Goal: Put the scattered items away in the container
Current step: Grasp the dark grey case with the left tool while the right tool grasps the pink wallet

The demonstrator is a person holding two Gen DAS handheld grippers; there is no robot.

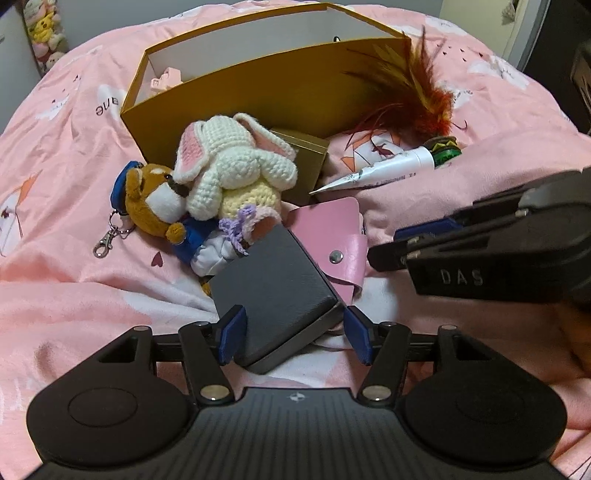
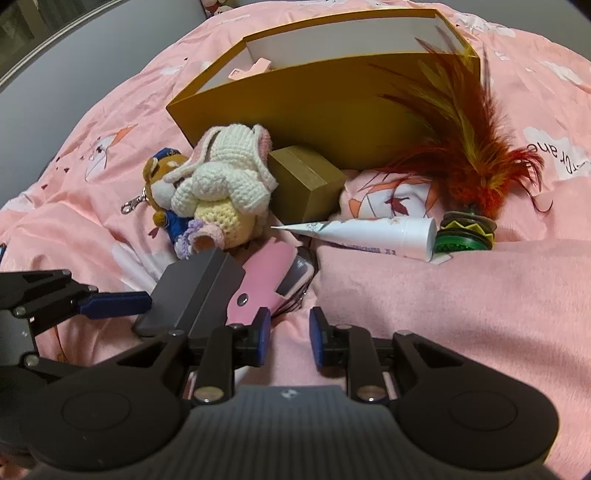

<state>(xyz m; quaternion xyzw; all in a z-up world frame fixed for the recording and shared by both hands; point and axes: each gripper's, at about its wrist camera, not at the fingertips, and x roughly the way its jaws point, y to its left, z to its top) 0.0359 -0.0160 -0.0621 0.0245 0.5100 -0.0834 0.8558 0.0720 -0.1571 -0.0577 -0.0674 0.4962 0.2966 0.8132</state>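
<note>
Left wrist: pink clip (image 1: 162, 82) inside yellow box (image 1: 236, 99)

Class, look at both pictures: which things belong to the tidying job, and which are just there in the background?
Part of the job:
yellow box
crochet rabbit
bear keychain
black case
pink wallet
small gold box
tube
feather toy
left gripper

Just there:
pink bedding
plush toys far off

Left tool (image 1: 294, 338) and right tool (image 2: 289, 336), matte black linkages, blue pads (image 1: 232, 334), silver screws, embossed "DAS" lettering
</note>
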